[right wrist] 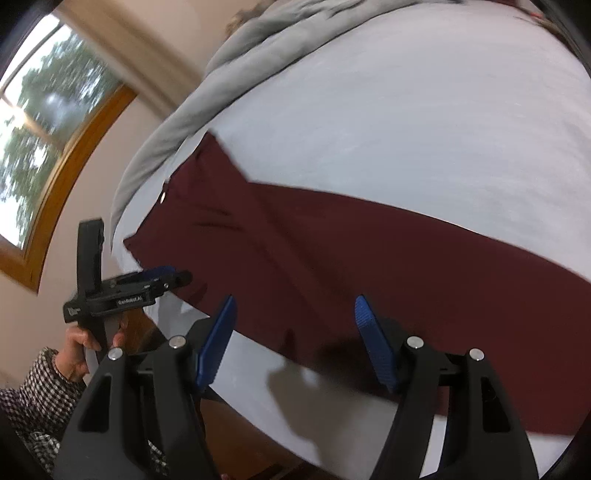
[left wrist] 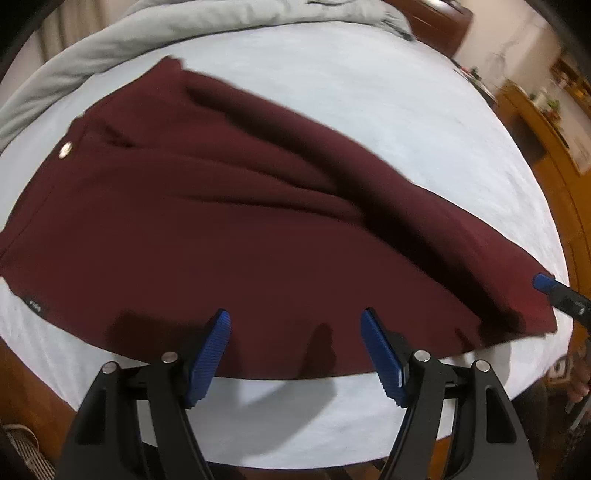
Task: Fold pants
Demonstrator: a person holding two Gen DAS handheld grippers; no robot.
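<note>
Both released grippers, left gripper [left wrist: 295, 347] and right gripper [right wrist: 293, 341], hover over maroon pants [left wrist: 229, 229] beside a grey blanket [left wrist: 229, 18].

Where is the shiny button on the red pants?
In the left wrist view, the round silver button sits at the far left of the dark red pants, near the grey blanket.

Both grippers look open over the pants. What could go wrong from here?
1. The pants lie close to the bed's near edge; a pull toward that side may drag them off.
2. Creases run across the cloth, so the next fold may lock them in.
3. The left gripper and right gripper are both open and hold nothing, so a regrasp may catch only one layer.
</note>
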